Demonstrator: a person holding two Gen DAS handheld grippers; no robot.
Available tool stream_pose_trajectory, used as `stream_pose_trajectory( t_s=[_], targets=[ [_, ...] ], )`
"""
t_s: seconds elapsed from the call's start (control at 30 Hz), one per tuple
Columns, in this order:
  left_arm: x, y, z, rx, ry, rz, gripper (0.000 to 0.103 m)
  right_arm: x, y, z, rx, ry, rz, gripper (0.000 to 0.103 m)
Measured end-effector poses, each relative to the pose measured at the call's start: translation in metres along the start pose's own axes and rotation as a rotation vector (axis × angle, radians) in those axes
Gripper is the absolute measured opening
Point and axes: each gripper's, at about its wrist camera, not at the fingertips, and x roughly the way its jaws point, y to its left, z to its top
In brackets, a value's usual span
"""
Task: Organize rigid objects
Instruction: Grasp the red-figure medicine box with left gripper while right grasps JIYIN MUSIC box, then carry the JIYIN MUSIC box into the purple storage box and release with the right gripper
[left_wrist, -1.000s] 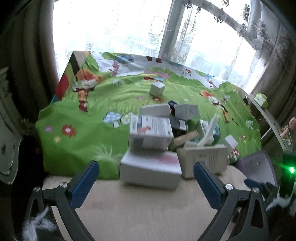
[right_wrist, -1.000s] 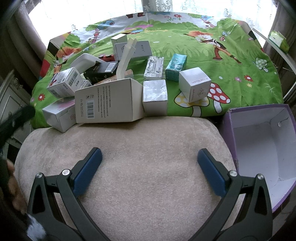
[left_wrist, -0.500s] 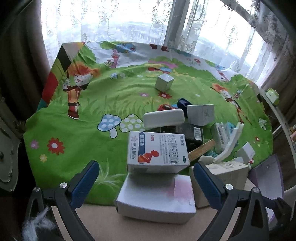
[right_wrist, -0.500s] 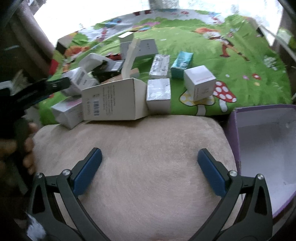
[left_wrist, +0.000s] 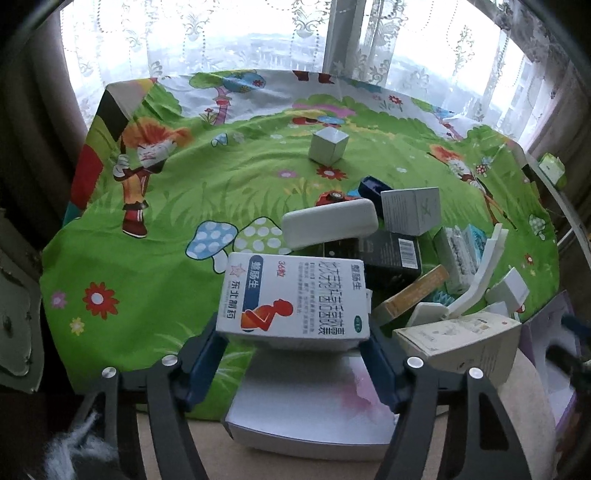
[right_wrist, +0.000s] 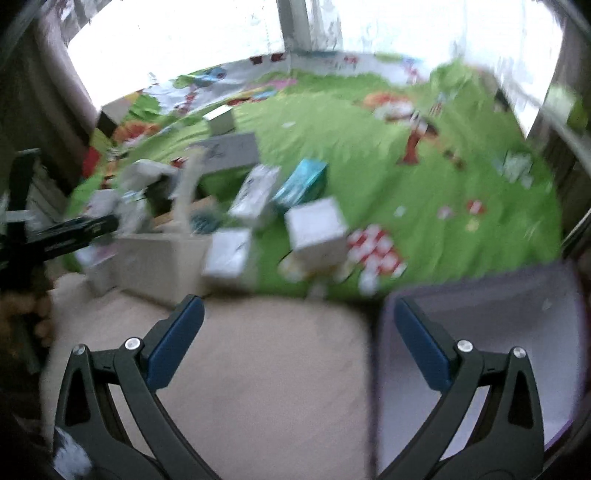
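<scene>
In the left wrist view my left gripper (left_wrist: 295, 354) has its blue fingers against both sides of a white medicine box (left_wrist: 295, 299) with a red figure and blue label. That box rests on a larger white-and-pink box (left_wrist: 306, 410). A pile of other boxes lies behind and to the right, with a white rounded case (left_wrist: 328, 225) and a cream carton (left_wrist: 461, 343). In the blurred right wrist view my right gripper (right_wrist: 295, 339) is open and empty above a beige cushion (right_wrist: 266, 369). A white cube box (right_wrist: 317, 229) lies ahead of it.
A purple open box (right_wrist: 480, 332) with a white inside stands at the right of the cushion. The boxes lie on a green cartoon tablecloth (left_wrist: 184, 192). A lone grey cube (left_wrist: 328, 146) sits farther back. A window with lace curtains is behind the table.
My left gripper moved forward and closed its fingers onto the white medicine box. My right gripper swung to the right toward the purple box; its view is now blurred.
</scene>
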Motion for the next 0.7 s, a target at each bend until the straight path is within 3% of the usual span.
stream_pose_trajectory(
  t_s=[0.2,0.4,0.5,0.6,0.67,0.7],
  targets=[
    [-0.007,-0.003,0.000,0.009,-0.031,0.025,0.070,0.026,-0.011,0.019,-0.051,-0.014,-0.067,0.102],
    [-0.020,-0.009,-0.004,0.019,-0.068,0.080,0.070,0.054,-0.010,0.025,-0.098,0.029,-0.061,0.089],
    [-0.026,-0.013,-0.007,0.023,-0.083,0.101,0.070,0.063,-0.009,0.029,-0.108,0.038,-0.063,0.087],
    [-0.032,-0.018,-0.008,0.024,-0.099,0.122,0.070,0.070,-0.009,0.032,-0.115,0.052,-0.061,0.074],
    [-0.034,-0.021,-0.009,0.023,-0.102,0.128,0.070,0.076,-0.010,0.033,-0.112,0.071,-0.054,0.052],
    [-0.036,-0.022,-0.010,0.025,-0.104,0.130,0.070,0.078,-0.011,0.032,-0.109,0.079,-0.047,0.046]
  ],
)
